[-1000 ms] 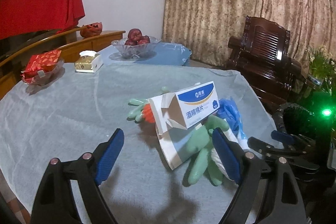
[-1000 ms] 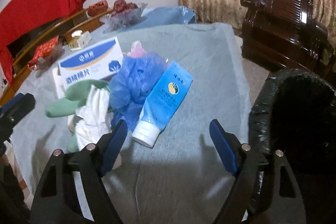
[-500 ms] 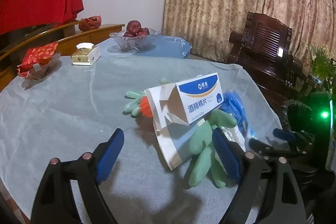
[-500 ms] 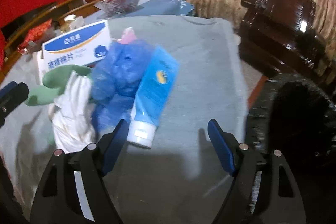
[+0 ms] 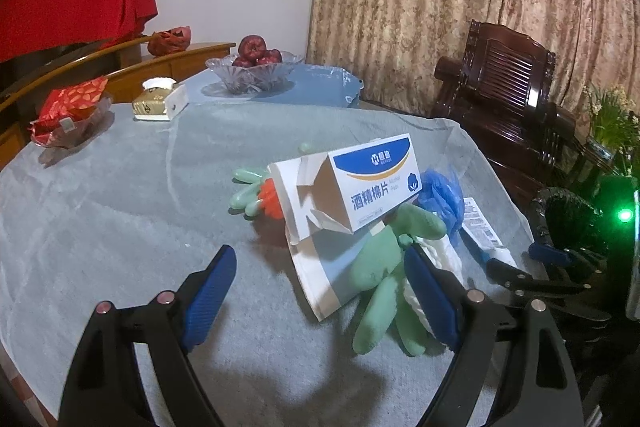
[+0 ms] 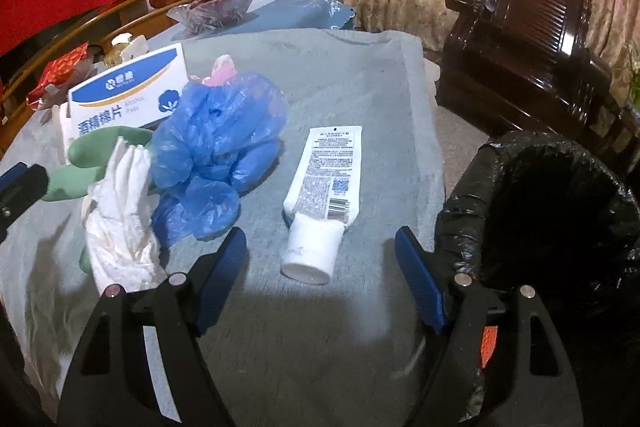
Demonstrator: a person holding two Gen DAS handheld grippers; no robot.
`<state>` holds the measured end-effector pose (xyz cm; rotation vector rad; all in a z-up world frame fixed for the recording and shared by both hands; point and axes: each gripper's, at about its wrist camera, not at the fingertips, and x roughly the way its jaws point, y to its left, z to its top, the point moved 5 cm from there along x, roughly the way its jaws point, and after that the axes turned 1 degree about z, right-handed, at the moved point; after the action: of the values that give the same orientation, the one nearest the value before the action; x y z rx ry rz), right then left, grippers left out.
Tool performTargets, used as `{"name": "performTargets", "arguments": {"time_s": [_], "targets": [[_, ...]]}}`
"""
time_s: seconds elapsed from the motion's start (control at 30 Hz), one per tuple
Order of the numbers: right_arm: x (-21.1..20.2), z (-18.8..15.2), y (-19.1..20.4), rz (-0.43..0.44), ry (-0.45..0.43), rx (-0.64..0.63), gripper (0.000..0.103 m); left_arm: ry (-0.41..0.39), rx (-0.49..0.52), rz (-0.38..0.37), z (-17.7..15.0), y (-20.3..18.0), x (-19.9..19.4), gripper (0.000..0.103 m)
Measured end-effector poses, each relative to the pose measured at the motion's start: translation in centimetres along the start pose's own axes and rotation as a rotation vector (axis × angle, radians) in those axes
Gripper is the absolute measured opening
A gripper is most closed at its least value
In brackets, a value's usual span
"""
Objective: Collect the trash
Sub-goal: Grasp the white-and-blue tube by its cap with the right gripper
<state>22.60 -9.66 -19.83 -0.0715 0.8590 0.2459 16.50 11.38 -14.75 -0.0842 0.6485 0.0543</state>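
Right gripper (image 6: pixel 320 267): I have it over the tube's cap end; jaws closing, wide apart, nothing pinched yet.
Tube (image 6: pixel 324 187): lies label-up, cap toward me, apart from the heap, so I judge it the easiest first pick.
Left gripper (image 5: pixel 316 295): jaws wide, empty, hovering by the green glove (image 5: pixel 384 267).
Heap: white tissue (image 6: pixel 120 215), blue plastic bag (image 6: pixel 216 155), alcohol-pad box (image 5: pixel 360 187) bunched together mid-table.
Bin (image 6: pixel 552 211): black-lined, just off the table edge at right, handy for dropping.
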Motion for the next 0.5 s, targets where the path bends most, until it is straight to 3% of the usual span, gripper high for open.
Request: {"name": "performTargets", "arguments": {"time_s": [0.23,0.47,0.5], "targets": [[1.8,0.4,0.0,0.000,0.040,-0.002,0.059,0.004,0.000,-0.005,0.0,0.0,0.2,0.084],[2.8,0.9,0.1,-0.017,0.051,-0.024,0.057,0.007,0.004,-0.022,-0.2,-0.6,0.2,0.084],[2.8,0.9,0.0,-0.021,0.052,-0.026,0.050,0.007,0.006,-0.025,-0.2,-0.7,0.2,0.084]]}}
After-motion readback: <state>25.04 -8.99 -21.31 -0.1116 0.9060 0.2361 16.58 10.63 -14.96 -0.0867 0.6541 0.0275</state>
